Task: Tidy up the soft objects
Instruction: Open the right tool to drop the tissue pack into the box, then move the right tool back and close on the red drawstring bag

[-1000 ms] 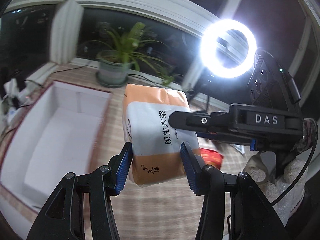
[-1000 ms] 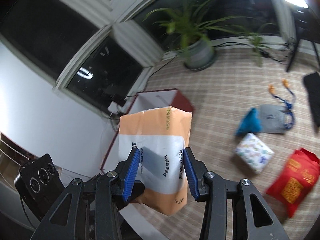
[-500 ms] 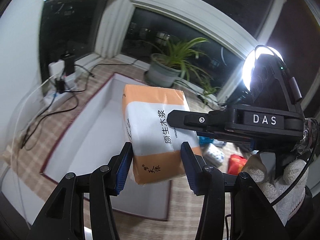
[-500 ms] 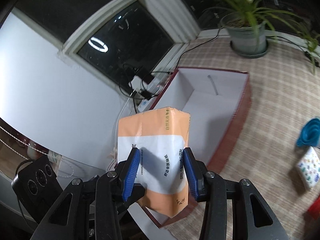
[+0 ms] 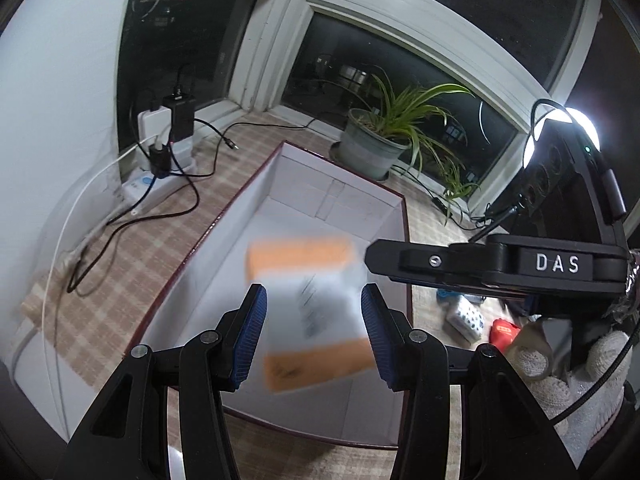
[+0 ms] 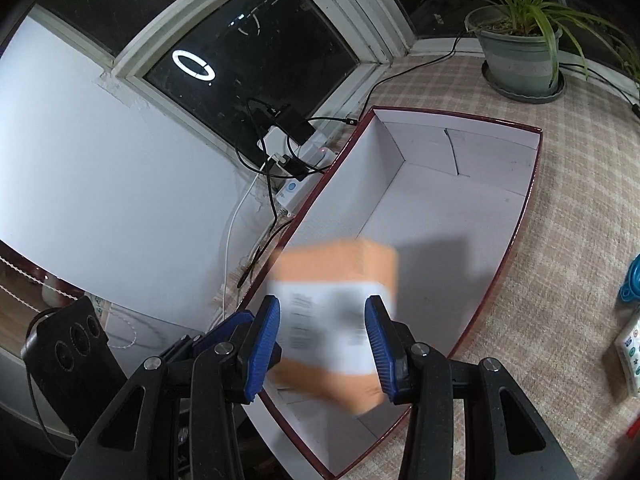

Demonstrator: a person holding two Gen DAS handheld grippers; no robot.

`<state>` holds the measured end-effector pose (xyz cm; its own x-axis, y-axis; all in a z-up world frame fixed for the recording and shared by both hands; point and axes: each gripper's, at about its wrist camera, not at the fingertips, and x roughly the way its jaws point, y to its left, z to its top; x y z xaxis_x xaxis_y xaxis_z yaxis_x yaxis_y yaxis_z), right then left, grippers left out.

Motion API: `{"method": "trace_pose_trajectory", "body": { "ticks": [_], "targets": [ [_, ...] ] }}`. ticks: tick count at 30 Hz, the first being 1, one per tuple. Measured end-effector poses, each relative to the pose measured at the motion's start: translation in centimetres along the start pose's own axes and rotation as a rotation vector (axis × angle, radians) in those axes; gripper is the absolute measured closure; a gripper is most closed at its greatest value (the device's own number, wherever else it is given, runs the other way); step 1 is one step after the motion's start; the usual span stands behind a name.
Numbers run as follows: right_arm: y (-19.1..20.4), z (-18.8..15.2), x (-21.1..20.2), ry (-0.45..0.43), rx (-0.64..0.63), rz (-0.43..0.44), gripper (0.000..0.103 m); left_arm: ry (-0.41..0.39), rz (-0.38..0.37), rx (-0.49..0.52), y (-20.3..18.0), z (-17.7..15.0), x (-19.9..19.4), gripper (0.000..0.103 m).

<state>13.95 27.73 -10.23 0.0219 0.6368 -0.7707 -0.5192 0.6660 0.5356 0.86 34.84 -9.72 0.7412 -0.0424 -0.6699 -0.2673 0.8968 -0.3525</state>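
Orange-and-white soft paper tissue pack shows only as a motion-smeared blur, its print unreadable, over the open white cardboard box with a dark red rim. It lies between the parted blue pads of the left tool and the right tool. I cannot tell whether either tool grips it.

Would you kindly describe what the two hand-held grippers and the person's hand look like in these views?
Each hand-held gripper, left and right, has black angular fingers with silver screws and ribbed blue pads. Seen from the left wrist, the right unit carries a white "DAS" marking, a black camera module on top and a thin black cable. The hand holding it wears a white knitted glove.
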Motion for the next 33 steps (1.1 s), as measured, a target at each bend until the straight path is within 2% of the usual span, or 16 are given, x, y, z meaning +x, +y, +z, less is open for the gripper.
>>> {"method": "trace_pose_trajectory", "body": {
  "ticks": [14, 20, 24, 30, 33],
  "targets": [
    [-1.0, -1.0, -1.3, -0.026, -0.025, -0.053, 0.062, -0.014, -0.004, 0.003, -0.8, 0.3, -0.3, 0.056],
    [-2.6, -1.9, -3.8, -0.073, -0.023, -0.089, 0.055, 0.001, -0.040, 0.027, -2.9, 0.1, 0.1, 0.056],
    [-4.3, -2.8, -6.1, -0.102, -0.007, -0.115, 0.050, 0.013, -0.075, 0.043, -5.0, 0.0, 0.6, 0.049],
    [-7.7, -4.5, -10.5, -0.163, 0.043, -0.169, 0.049, 0.055, -0.128, 0.079, -8.3, -0.7, 2.0, 0.041],
    [-9.9, -5.7, -13.0, -0.197, 0.069, -0.216, 0.044, 0.081, -0.159, 0.098, -10.3, -1.4, 2.9, 0.037]
  ]
}}
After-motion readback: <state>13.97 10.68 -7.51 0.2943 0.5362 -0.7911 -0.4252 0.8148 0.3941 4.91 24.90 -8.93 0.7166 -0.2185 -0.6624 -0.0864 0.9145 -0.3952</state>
